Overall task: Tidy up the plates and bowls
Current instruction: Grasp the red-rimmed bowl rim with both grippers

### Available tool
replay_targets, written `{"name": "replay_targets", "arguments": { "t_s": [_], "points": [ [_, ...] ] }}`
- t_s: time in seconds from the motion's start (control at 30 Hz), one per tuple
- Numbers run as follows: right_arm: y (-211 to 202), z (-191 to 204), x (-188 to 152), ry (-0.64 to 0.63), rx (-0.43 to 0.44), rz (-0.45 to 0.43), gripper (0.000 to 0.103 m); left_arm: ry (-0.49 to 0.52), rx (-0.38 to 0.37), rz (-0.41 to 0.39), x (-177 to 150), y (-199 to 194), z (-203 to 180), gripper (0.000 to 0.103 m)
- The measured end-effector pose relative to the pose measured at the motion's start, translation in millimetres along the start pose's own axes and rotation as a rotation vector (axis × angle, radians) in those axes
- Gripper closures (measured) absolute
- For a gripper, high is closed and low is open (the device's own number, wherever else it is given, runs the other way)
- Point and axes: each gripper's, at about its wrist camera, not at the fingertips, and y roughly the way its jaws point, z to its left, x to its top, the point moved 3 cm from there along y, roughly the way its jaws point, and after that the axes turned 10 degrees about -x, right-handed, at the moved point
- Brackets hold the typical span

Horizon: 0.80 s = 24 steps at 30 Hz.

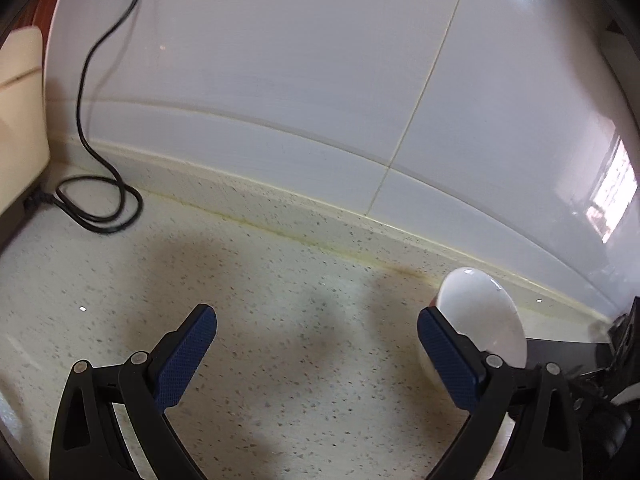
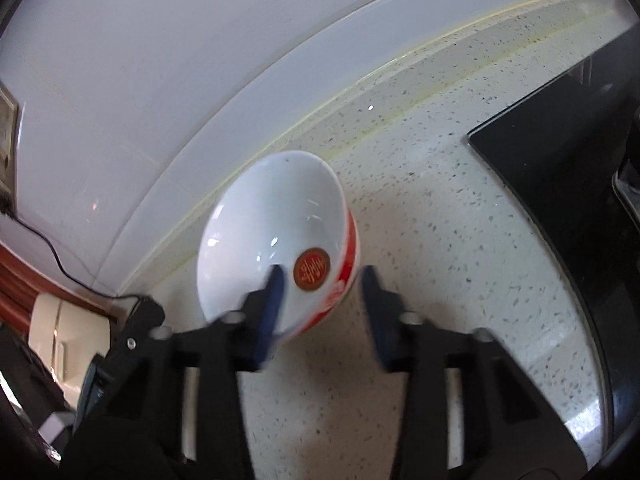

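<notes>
A white bowl [image 2: 272, 236] with a red band outside and a round red mark inside stands on the speckled counter near the wall. My right gripper [image 2: 322, 280] is open; its left finger is inside the bowl and its right finger is outside the rim. The fingers look blurred. In the left wrist view the same bowl [image 1: 484, 316] shows as a white dome behind the right fingertip. My left gripper [image 1: 316, 344] is open and empty, above the bare counter to the left of the bowl.
A black cooktop [image 2: 560, 152] is set into the counter right of the bowl. A black cable [image 1: 96, 200] loops on the counter at the far left beside a cream appliance [image 1: 20, 120]. A white tiled wall [image 1: 320, 80] backs the counter.
</notes>
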Motion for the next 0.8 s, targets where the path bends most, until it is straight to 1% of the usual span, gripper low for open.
{"name": "replay_targets", "arguments": {
  "t_s": [0.07, 0.13, 0.23, 0.37, 0.4, 0.43, 0.47, 0.5, 0.53, 0.63, 0.67, 0.73, 0.8],
  "points": [
    [-1, 1, -1, -0.001, -0.005, -0.006, 0.073, -0.011, -0.055, 0.023, -2, 4, -3, 0.001],
    [-2, -1, 0, 0.007, -0.009, -0.003, 0.082, -0.01, -0.088, 0.047, -4, 7, -8, 0.001],
    [-4, -2, -4, -0.008, -0.014, 0.009, 0.087, 0.004, -0.098, 0.064, -5, 10, -12, 0.001],
    [-18, 3, -13, -0.054, -0.019, 0.039, 0.088, 0.021, -0.086, 0.125, -9, 19, -14, 0.002],
    [-22, 5, -16, -0.06, -0.01, 0.046, 0.088, 0.031, -0.073, 0.138, -10, 20, -15, 0.007],
    [-26, 7, -18, -0.066, -0.006, 0.048, 0.088, 0.044, -0.06, 0.155, -12, 22, -16, 0.015],
    [-29, 9, -20, -0.08, -0.013, 0.05, 0.088, 0.048, -0.058, 0.168, -13, 23, -16, 0.019],
    [-34, 11, -22, -0.096, -0.026, 0.044, 0.088, 0.042, -0.072, 0.19, -14, 24, -17, 0.024],
    [-37, 13, -24, -0.107, -0.036, 0.039, 0.088, 0.036, -0.08, 0.199, -15, 25, -17, 0.027],
    [-36, 13, -31, -0.135, -0.065, 0.021, 0.087, 0.038, -0.072, 0.232, -21, 27, -17, 0.031],
    [-37, 13, -34, -0.143, -0.062, 0.024, 0.086, 0.034, -0.069, 0.238, -23, 27, -16, 0.032],
    [-34, 12, -37, -0.146, -0.048, 0.037, 0.081, 0.009, -0.076, 0.25, -25, 27, -11, 0.032],
    [-34, 10, -40, -0.149, -0.05, 0.04, 0.08, 0.0, -0.083, 0.245, -24, 25, -8, 0.036]
  ]
}}
